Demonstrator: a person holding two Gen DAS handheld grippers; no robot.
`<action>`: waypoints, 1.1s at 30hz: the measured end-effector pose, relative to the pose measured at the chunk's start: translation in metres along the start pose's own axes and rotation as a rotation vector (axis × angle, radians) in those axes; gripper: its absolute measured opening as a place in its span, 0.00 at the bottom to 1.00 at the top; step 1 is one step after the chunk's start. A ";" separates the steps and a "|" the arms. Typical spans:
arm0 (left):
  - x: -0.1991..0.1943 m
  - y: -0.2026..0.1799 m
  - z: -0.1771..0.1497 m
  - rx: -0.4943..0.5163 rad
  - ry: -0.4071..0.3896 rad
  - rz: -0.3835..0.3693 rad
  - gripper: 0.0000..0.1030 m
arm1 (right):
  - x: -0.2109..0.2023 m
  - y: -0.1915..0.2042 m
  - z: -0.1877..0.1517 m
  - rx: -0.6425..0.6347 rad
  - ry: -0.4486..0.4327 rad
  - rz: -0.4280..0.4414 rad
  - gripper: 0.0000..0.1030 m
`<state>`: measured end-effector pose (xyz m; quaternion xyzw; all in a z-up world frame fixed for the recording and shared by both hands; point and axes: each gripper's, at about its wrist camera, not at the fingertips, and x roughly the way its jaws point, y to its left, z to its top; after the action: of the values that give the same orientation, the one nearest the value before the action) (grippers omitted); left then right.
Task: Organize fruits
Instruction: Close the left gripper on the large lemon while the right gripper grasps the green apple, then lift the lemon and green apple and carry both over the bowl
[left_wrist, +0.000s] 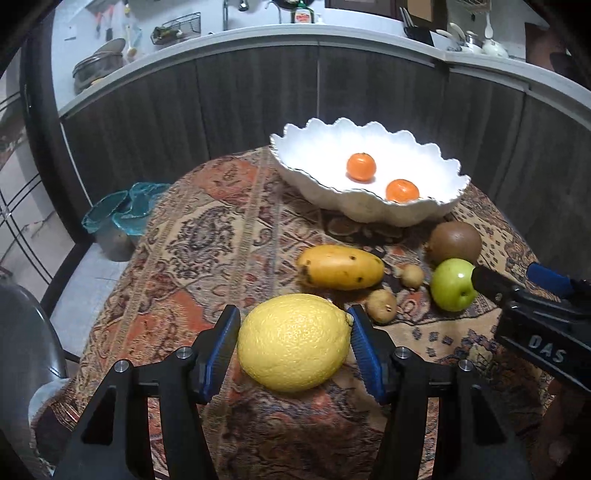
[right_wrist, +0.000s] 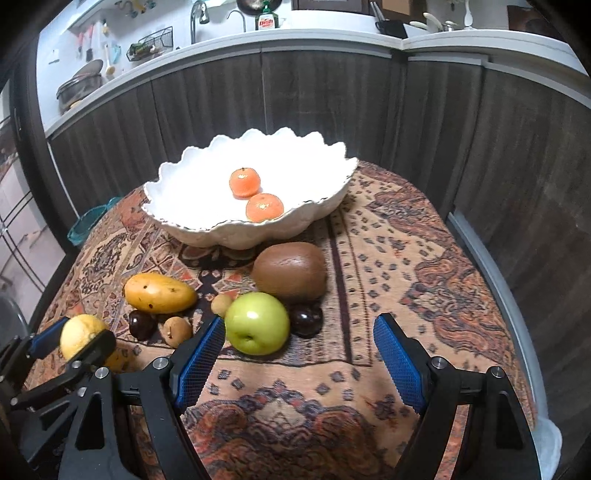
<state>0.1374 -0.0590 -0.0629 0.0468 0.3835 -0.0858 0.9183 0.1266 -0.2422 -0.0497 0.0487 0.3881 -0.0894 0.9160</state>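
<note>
A white scalloped bowl (left_wrist: 369, 212) (right_wrist: 221, 230) at the table's far side holds two tangerines (left_wrist: 361, 167) (right_wrist: 244, 181). My left gripper (left_wrist: 293, 341) is shut on a yellow lemon (left_wrist: 293, 341), also seen in the right wrist view (right_wrist: 79, 332). My right gripper (right_wrist: 299, 354) is open and empty, just short of a green apple (right_wrist: 257, 323) (left_wrist: 452, 284). A mango (left_wrist: 340, 267) (right_wrist: 159, 292), a kiwi (right_wrist: 290, 270) (left_wrist: 454, 242), two dark plums (right_wrist: 306, 320) and small tan fruits (left_wrist: 381, 305) lie on the cloth.
The table wears a patterned cloth (right_wrist: 388, 258). Dark cabinets (left_wrist: 258, 99) and a kitchen counter stand behind it. A bin with a teal bag (left_wrist: 122, 214) sits on the floor at the left, and a chair (left_wrist: 26, 332) stands near the left edge.
</note>
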 end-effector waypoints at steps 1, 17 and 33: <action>0.001 0.002 0.001 -0.004 -0.001 0.003 0.57 | 0.003 0.002 0.000 -0.003 0.005 -0.002 0.81; 0.008 0.017 0.002 -0.035 0.005 0.008 0.56 | 0.046 0.027 0.000 -0.055 0.063 -0.009 0.61; -0.002 0.005 0.008 -0.017 -0.012 0.000 0.56 | 0.020 0.021 -0.001 -0.036 0.037 0.070 0.48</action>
<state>0.1430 -0.0550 -0.0559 0.0383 0.3786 -0.0828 0.9210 0.1439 -0.2235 -0.0642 0.0474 0.4047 -0.0493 0.9119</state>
